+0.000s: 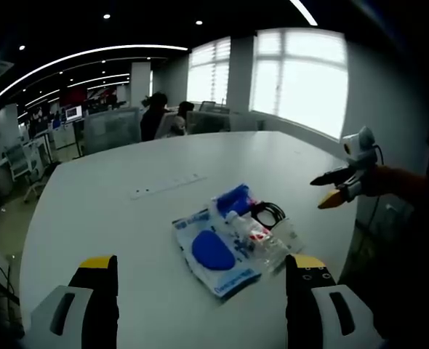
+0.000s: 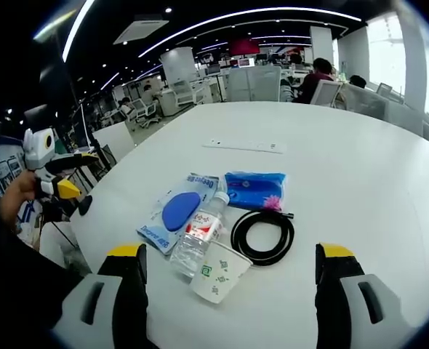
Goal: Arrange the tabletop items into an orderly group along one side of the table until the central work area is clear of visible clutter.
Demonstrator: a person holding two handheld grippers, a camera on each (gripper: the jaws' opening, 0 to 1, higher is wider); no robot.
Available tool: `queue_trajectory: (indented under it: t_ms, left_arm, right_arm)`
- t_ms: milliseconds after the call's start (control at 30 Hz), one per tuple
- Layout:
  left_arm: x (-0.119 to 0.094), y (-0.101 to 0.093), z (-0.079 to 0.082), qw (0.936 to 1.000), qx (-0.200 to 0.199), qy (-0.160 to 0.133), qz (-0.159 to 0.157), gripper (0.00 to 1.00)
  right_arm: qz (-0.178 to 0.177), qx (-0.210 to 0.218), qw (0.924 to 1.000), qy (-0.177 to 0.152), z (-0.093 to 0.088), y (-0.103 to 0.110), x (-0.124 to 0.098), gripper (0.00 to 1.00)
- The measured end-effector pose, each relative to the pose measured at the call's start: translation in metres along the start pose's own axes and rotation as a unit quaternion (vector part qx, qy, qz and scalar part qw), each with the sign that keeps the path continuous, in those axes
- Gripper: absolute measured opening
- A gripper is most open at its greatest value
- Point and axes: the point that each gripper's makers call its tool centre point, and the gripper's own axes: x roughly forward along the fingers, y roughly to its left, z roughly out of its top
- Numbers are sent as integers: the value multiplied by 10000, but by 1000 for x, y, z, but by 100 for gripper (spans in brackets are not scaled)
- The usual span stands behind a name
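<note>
A small cluster lies on the white table (image 2: 367,174): a flat packet with a blue oval (image 2: 177,211), a blue pouch (image 2: 254,190), a clear water bottle (image 2: 200,233) on its side, a tipped paper cup (image 2: 216,275) and a coiled black cable (image 2: 263,236). My right gripper (image 2: 230,254) stands open just short of the cup and cable. In the left gripper view the same packet (image 1: 214,253), pouch (image 1: 236,198), bottle (image 1: 247,229) and cable (image 1: 270,213) lie ahead of my open left gripper (image 1: 200,280). Beyond the table's right edge, the right gripper (image 1: 332,189) hovers.
A white strip (image 2: 243,146) lies flat farther along the table. A hand (image 2: 11,196) holds the left gripper (image 2: 65,174) off the table's left edge. Office desks, chairs and seated people (image 2: 318,76) fill the background. Windows (image 1: 298,76) line the far wall.
</note>
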Motion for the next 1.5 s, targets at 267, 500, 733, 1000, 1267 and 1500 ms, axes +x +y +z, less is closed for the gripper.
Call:
queue_trajectory:
  t_ms: [267, 500, 733, 1000, 1267, 1500]
  left_arm:
    - [0, -1, 1, 10000, 3, 3, -16, 95]
    - [1, -3, 2, 10000, 23, -14, -67, 95]
    - [1, -4, 0, 10000, -8, -14, -59, 95]
    - [-1, 1, 0, 10000, -86, -31, 27, 94]
    - [0, 0, 1, 9999, -125, -56, -13, 94]
    - [0, 1, 1, 9999, -132, -46, -3, 94]
  right_arm:
    - [-13, 8, 10000, -5, 1, -1, -2, 92]
    - [-48, 17, 10000, -42, 1, -5, -5, 92]
    - [-70, 68, 9999, -101, 3, -8, -6, 92]
    - [-86, 65, 9998, -169, 5, -11, -7, 92]
    - [-103, 84, 9997, -201, 7, -10, -7, 91]
    - [-109, 92, 9997, -199, 9, -9, -7, 89]
